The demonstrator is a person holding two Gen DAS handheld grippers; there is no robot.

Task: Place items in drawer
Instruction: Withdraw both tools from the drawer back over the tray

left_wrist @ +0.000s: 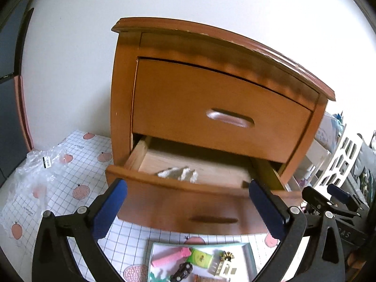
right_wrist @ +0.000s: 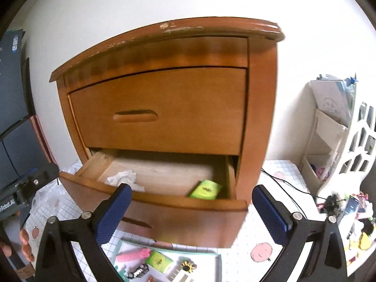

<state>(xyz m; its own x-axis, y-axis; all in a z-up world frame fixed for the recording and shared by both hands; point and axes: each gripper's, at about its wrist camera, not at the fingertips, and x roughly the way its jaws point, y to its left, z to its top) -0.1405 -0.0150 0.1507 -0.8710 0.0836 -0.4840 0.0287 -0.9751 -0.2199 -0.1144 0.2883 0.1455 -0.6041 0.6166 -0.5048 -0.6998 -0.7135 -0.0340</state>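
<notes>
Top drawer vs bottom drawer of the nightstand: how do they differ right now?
The top drawer is shut, its front flush with the frame; the bottom drawer is pulled out. Nothing shows of the top drawer's inside, while the bottom drawer holds a green packet and a crumpled white item. Both share the orange-brown wood and a recessed slot handle.

Crinkled plastic bag (left_wrist: 37,166), white lattice organizer (right_wrist: 359,145), possibly dark boxes (right_wrist: 11,75)
</notes>
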